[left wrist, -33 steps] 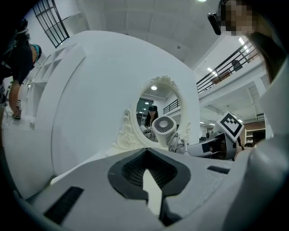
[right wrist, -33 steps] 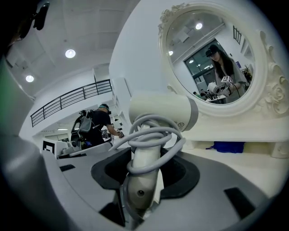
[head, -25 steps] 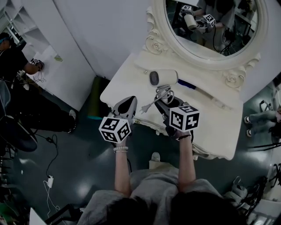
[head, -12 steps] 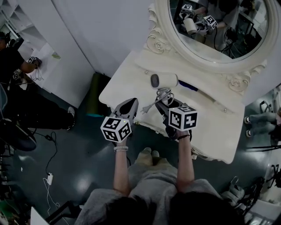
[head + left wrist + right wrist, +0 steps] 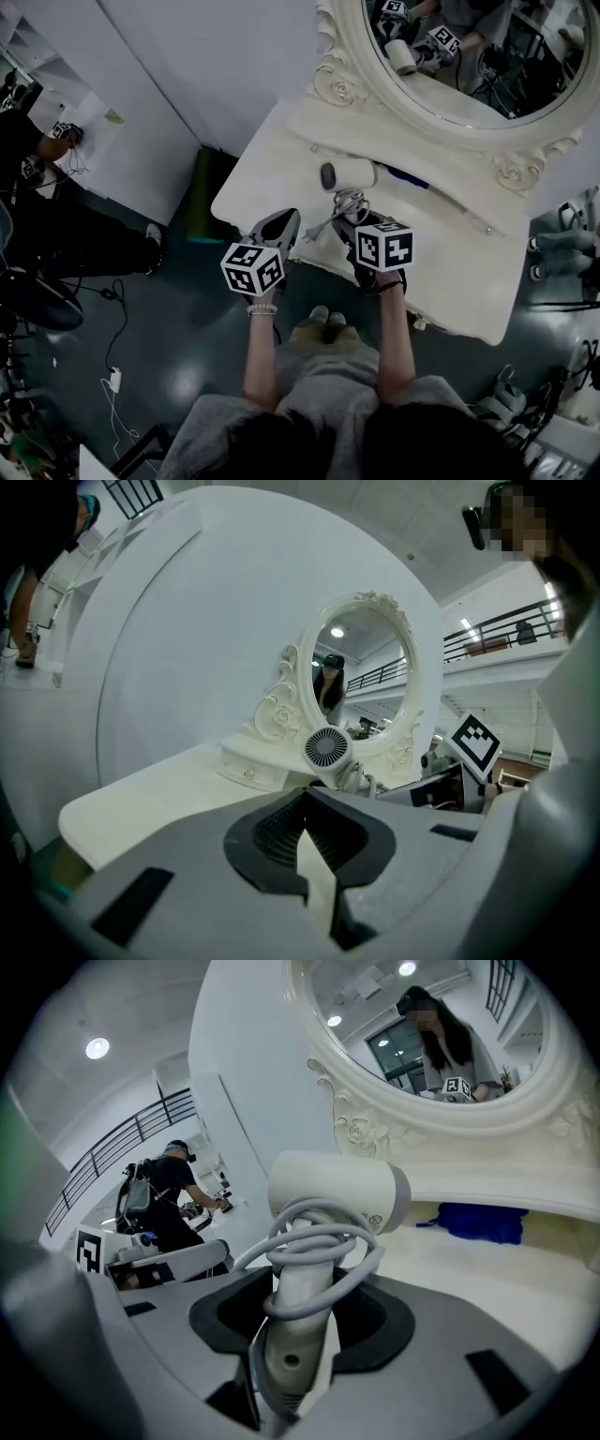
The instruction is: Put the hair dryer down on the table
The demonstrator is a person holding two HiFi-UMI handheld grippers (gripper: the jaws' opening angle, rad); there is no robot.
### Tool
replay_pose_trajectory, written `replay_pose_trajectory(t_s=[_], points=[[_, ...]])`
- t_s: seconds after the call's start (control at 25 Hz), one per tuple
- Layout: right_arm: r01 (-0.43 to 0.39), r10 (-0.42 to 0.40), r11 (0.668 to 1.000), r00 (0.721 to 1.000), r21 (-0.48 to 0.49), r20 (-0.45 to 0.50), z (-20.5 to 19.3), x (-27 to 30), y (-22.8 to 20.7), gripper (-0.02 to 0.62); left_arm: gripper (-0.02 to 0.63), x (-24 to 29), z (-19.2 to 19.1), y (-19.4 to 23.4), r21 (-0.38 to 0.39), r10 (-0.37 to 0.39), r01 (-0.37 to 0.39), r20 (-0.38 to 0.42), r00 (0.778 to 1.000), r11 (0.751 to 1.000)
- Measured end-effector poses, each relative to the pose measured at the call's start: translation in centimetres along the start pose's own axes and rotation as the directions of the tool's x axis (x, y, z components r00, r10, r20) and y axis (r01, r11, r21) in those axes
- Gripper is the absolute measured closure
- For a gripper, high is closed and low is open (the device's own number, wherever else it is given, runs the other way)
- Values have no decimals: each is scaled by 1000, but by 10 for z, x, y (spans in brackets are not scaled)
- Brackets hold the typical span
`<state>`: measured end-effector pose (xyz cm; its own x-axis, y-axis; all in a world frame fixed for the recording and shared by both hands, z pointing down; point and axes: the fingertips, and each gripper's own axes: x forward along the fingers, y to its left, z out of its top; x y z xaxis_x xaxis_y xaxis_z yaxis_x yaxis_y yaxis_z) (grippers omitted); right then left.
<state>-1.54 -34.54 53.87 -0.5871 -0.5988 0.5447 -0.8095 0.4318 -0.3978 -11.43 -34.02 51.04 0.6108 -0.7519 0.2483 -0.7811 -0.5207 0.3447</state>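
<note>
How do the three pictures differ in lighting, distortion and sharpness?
Head view: dim, little distortion, the dressing table stands out. Left gripper view: strong fisheye, bright overall. Right gripper view: fisheye with black corners, hair dryer sharp, ceiling lamp glaring.

Left tool [image 5: 282,223]: grey shells, dark pads, black-and-white marker cube [image 5: 253,267]
Right tool [image 5: 349,228]: same grey shells, same patterned cube
Left wrist: pale beaded bracelet [image 5: 262,308]
Right wrist: dark band [image 5: 391,289]
Clothing: grey top [image 5: 323,398]
Hair [image 5: 281,452]: dark
</note>
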Motion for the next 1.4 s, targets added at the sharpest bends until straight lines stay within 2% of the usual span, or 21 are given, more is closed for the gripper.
replay_pose_trajectory(t_s=[0.4, 0.8, 1.4], points=[[31, -33, 999, 991, -17, -127, -25, 36, -15, 403, 601, 15, -32, 23, -62, 6, -11, -76, 997, 998], [55, -74, 995, 965, -82, -251, -44, 67, -21, 403, 601, 20, -56, 41, -101, 13, -27, -141, 990, 995], [66, -126, 982, 926, -176, -357, -49, 91, -20, 402, 601, 18, -61, 63, -126, 31, -51, -160, 987, 991]])
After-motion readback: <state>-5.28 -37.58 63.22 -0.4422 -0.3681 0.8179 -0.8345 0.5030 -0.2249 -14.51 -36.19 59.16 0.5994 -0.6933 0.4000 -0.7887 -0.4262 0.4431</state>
